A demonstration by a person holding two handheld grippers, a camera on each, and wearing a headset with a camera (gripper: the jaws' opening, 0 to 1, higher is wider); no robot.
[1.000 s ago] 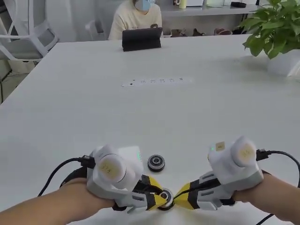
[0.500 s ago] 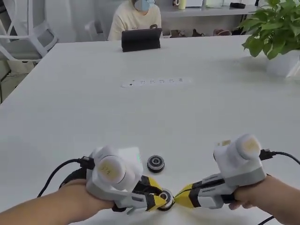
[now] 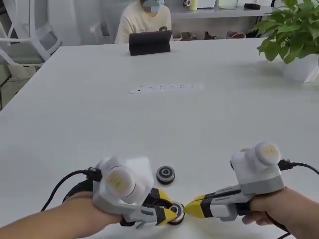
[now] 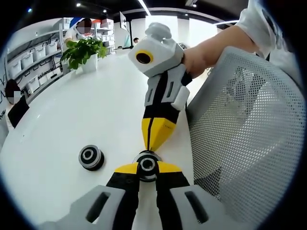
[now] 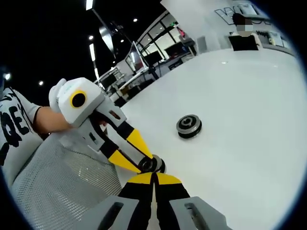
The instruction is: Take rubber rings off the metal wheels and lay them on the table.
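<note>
Rubber looks still on both wheels, none laid on the table [image 3: 149, 124] yet | your left gripper [image 3: 172, 212] fingers clamp one wheel [image 3: 176, 209] at the near edge | right gripper [image 3: 189, 209] fingers pressed together, tips at its rim | second wheel [image 3: 165, 174] sits just beyond, untouched

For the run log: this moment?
left gripper shut on small metal wheel | right gripper shut, tips at it | second black-ringed wheel on white table

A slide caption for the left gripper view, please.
Left gripper clamps a metal wheel; the shut right gripper meets it tip-first.
</note>
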